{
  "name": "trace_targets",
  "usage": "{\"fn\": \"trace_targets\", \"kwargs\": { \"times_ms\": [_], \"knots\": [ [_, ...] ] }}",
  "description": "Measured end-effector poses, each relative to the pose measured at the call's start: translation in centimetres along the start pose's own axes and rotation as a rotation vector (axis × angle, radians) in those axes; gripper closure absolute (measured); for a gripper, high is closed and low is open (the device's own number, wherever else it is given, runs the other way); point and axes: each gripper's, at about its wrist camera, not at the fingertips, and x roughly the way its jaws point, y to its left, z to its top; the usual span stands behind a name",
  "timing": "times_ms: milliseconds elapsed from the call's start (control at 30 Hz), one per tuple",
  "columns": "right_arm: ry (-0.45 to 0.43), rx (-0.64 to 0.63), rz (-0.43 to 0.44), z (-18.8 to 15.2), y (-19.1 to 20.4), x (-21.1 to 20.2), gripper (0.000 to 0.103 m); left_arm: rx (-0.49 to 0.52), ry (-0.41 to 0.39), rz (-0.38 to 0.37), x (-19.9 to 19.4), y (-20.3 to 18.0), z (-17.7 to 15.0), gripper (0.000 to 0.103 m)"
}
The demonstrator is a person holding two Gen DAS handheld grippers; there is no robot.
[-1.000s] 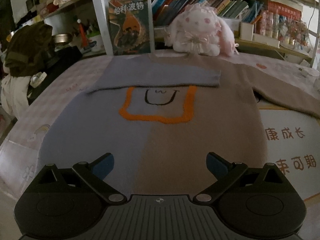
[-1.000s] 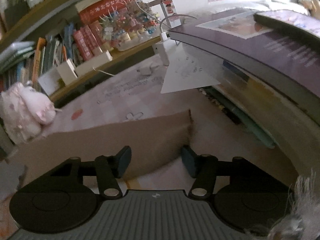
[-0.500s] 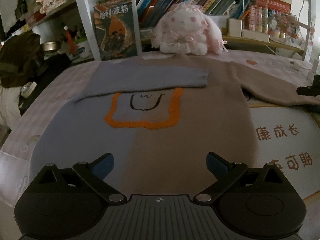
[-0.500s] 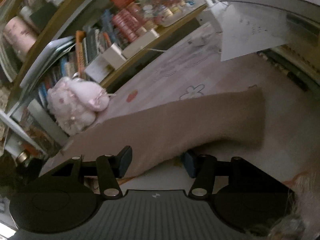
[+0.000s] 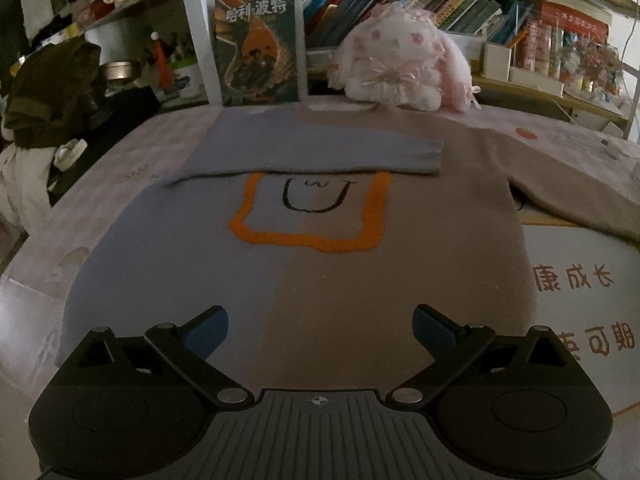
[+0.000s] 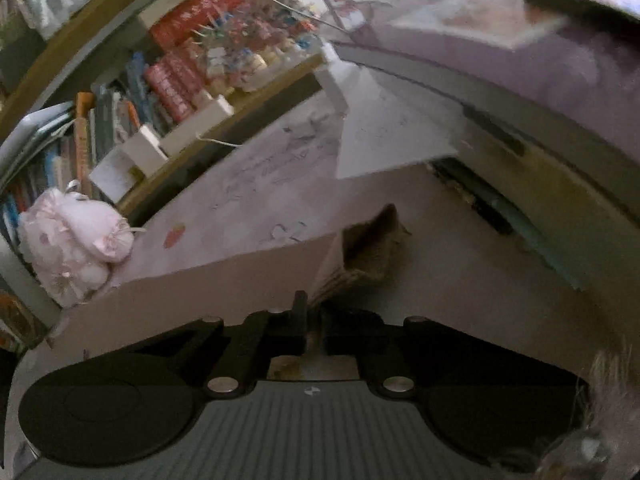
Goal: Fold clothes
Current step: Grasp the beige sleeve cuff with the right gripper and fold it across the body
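Observation:
A half blue, half tan sweater (image 5: 304, 264) with an orange-framed face lies flat on the table. Its blue sleeve (image 5: 316, 152) is folded across the chest. Its tan sleeve (image 5: 576, 196) stretches out to the right. My left gripper (image 5: 320, 330) is open and empty over the sweater's hem. In the right wrist view my right gripper (image 6: 314, 308) is shut on the tan sleeve (image 6: 224, 288) near its cuff (image 6: 372, 248), which is lifted off the table.
A pink plush rabbit (image 5: 400, 68) and an upright book (image 5: 258, 48) stand behind the sweater's collar, below shelves of books. Dark clothes (image 5: 44, 92) pile at the left. A white sheet of paper (image 6: 384, 140) and a raised ledge (image 6: 540, 120) lie beyond the cuff.
My right gripper has closed on the tan sleeve near the cuff and raised it. My left gripper stayed open over the hem, shifting only slightly.

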Motion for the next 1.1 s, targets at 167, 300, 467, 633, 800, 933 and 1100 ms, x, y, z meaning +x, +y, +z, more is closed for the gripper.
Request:
{"fn": "trace_targets", "kwargs": {
  "times_ms": [167,300,467,633,800,933,1100],
  "knots": [
    [-0.037,-0.043,0.133,2.1,3.5,-1.1,0.098,0.005,-0.019,-0.009,-0.1,0.8,0.0,0.003],
    [-0.049,-0.106,0.298,3.2,9.1,-1.8,0.098,-0.001,-0.051,-0.007,-0.5,2.2,-0.1,0.003],
    [-0.012,-0.195,0.46,2.1,18.1,-1.2,0.098,0.028,-0.109,-0.015,-1.3,4.6,-0.4,0.003],
    [0.01,-0.296,0.536,-1.5,27.1,-0.4,0.098,0.077,-0.169,-0.011,-1.3,8.5,-0.1,0.003],
    [0.026,-0.383,0.537,-5.5,34.6,1.1,0.098,0.088,-0.206,-0.015,-1.1,13.6,0.4,0.003],
    [0.047,-0.44,0.489,-8.8,38.4,3.2,0.098,0.1,-0.204,-0.015,-0.6,17.0,0.3,0.003],
    [0.091,-0.517,0.401,-12.8,40.7,5.8,0.098,0.122,-0.2,-0.022,-0.1,20.2,0.0,0.003]
  ]
}}
